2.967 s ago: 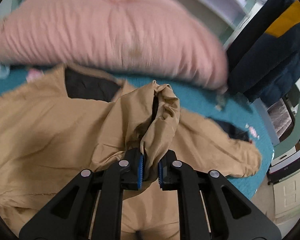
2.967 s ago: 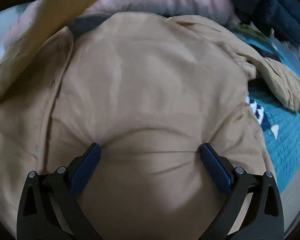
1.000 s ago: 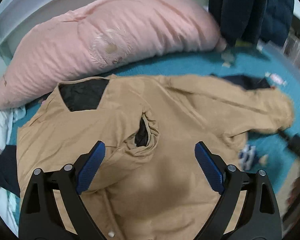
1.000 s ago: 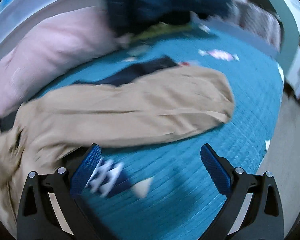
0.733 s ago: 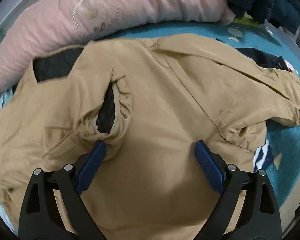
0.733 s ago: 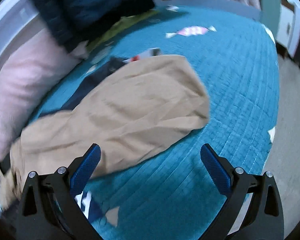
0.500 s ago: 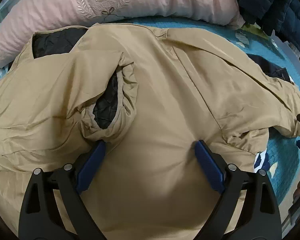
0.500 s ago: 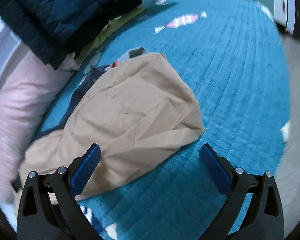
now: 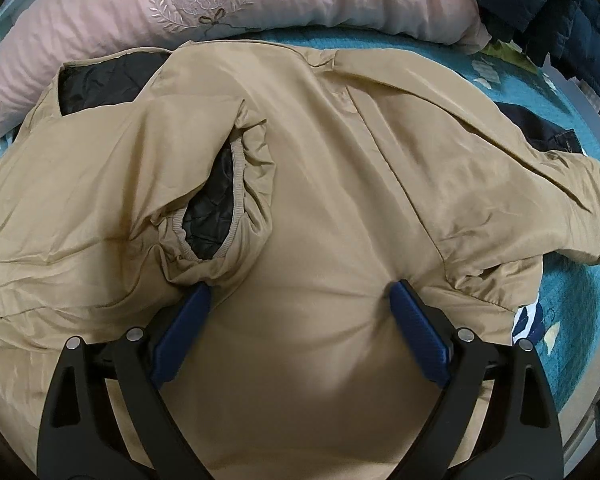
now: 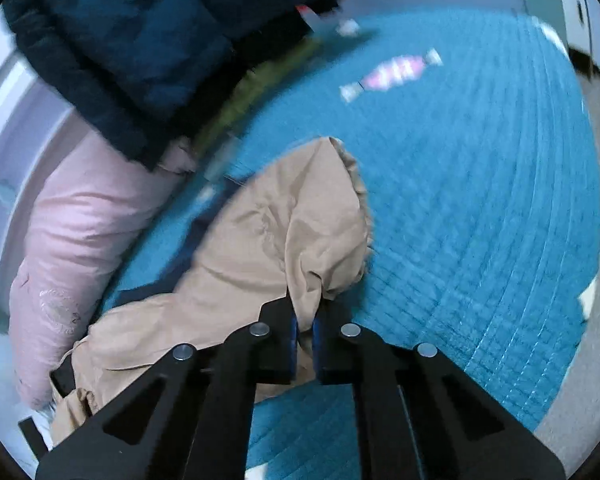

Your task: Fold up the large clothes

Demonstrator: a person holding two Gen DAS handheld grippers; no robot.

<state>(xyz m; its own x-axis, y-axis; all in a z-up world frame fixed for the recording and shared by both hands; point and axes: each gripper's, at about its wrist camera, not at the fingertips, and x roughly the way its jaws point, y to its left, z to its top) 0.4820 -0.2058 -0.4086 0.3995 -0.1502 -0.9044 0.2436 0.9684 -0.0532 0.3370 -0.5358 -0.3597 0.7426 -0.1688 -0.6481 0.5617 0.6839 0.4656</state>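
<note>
Our right gripper (image 10: 305,326), spread wide a moment ago, has clamped the tan jacket's (image 9: 320,208) right sleeve cuff (image 10: 324,216) to fold it inward. Our left gripper (image 9: 300,312), fingers apart, presses the jacket's body onto the teal bedspread (image 10: 480,200), steadying it.

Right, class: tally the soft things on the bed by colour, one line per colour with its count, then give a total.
Tan: 1, the jacket, its sleeve pinched in the right claw
Pink: 1, the embroidered pillow
Dark blue: 1, the quilted puffer coat
Teal: 1, the quilted bedspread
Total: 4
</note>
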